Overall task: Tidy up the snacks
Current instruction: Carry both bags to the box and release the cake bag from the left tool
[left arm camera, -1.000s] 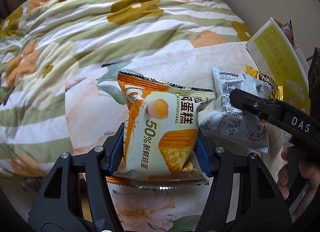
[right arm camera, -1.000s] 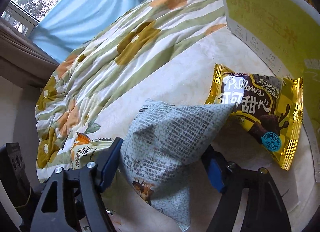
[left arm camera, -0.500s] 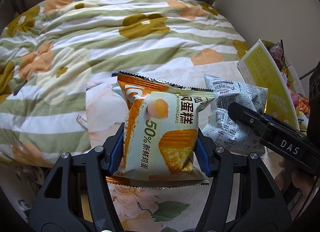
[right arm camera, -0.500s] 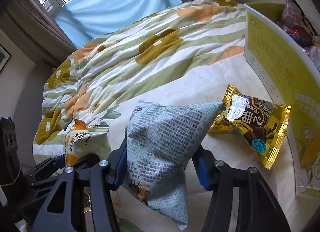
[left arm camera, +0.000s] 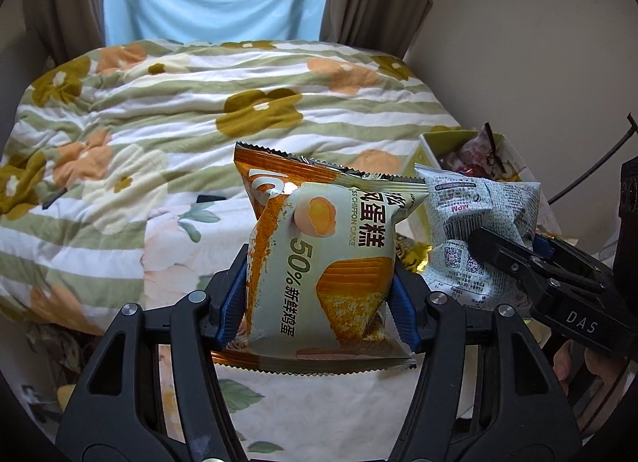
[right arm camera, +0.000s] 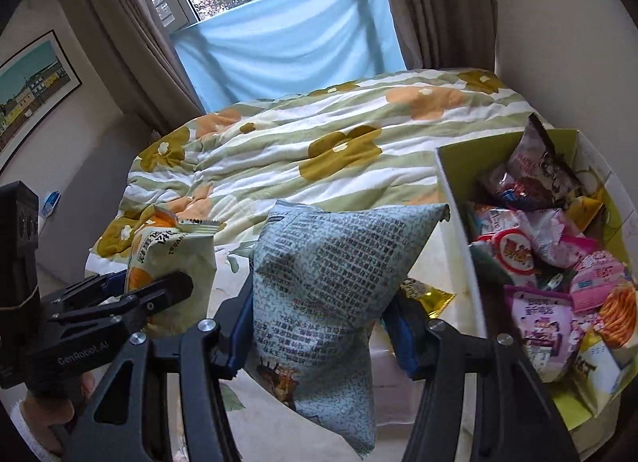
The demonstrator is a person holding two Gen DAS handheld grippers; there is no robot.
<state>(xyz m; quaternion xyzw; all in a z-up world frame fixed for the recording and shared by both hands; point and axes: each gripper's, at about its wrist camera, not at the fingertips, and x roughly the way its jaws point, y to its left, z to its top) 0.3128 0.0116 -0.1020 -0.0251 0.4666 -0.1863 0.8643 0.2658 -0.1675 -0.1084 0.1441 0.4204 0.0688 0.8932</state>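
Observation:
My left gripper [left arm camera: 319,298] is shut on an orange and pale green chiffon cake packet [left arm camera: 323,262], held above the bed. In the right wrist view the same packet [right arm camera: 171,258] shows at the left in the left gripper [right arm camera: 159,294]. My right gripper [right arm camera: 319,322] is shut on a grey printed snack bag [right arm camera: 323,282], lifted off the bed; this bag [left arm camera: 470,223] sits at the right of the left wrist view, in the right gripper [left arm camera: 518,254]. A gold snack packet [right arm camera: 430,296] lies on the bed below, mostly hidden.
A yellow-green cardboard box [right arm camera: 454,199] with several snack packets inside stands at the right, against the wall. A striped flowered quilt [left arm camera: 199,123] covers the bed behind. Curtains and a window with a blue cloth [right arm camera: 287,43] are at the back. A person's fingers [left arm camera: 566,366] hold the right gripper.
Both grippers have risen with their packets, so more of the room and the inside of the box show. The right gripper closed onto the grey bag and lifted it off the bed.

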